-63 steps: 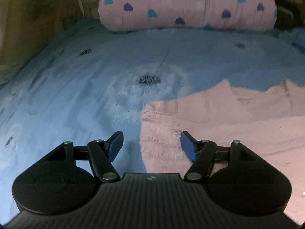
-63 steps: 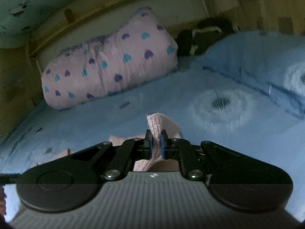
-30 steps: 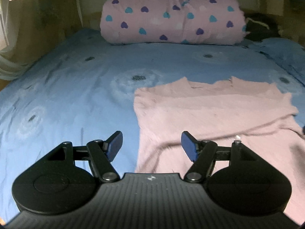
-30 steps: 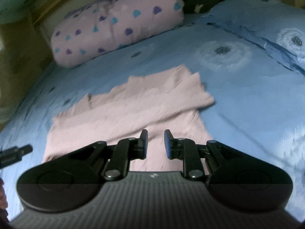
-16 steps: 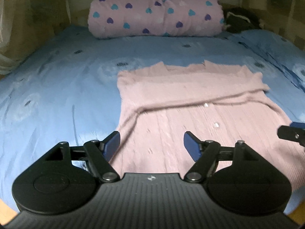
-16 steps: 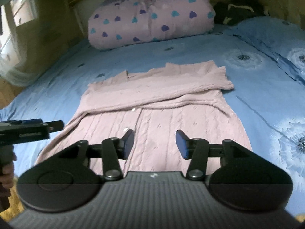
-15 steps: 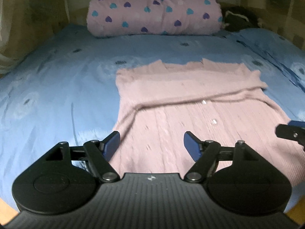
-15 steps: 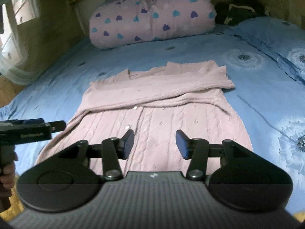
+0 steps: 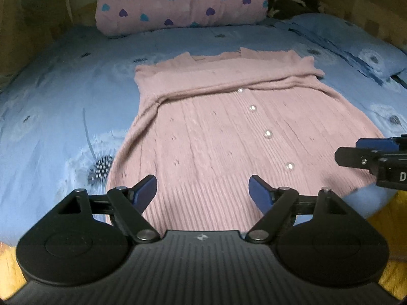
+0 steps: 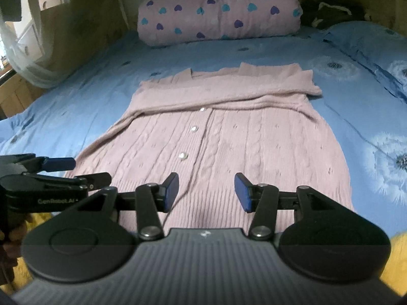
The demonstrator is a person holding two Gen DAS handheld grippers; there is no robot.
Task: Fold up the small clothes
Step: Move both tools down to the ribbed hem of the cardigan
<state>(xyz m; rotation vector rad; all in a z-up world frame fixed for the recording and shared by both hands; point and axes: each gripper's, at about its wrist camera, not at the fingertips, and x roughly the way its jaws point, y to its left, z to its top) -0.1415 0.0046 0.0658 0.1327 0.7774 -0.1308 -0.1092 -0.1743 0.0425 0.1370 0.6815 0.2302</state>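
A pink cable-knit cardigan [image 9: 218, 137] [image 10: 223, 139] lies flat on the blue bed, buttons up, with both sleeves folded across its chest. Its ribbed hem is nearest to me. My left gripper [image 9: 202, 193] hovers over the hem's left part; its jaws are opening and nothing is between them. My right gripper [image 10: 206, 193] hangs over the middle of the hem, jaws apart and empty. Each gripper shows at the edge of the other's view: the right gripper [image 9: 366, 152] and the left gripper [image 10: 56, 170].
The blue dandelion-print bedsheet [image 9: 63, 106] [image 10: 368, 117] surrounds the cardigan. A pink rolled quilt with hearts [image 9: 180, 2] [image 10: 218, 10] lies at the head of the bed, a blue pillow [image 9: 356, 43] at the right. Yellow floor [image 10: 396, 259] shows past the bed's near edge.
Both grippers drew back from the cardigan's top to its hem. The right gripper let go of the sleeve and its jaws spread; the left jaws widened slightly.
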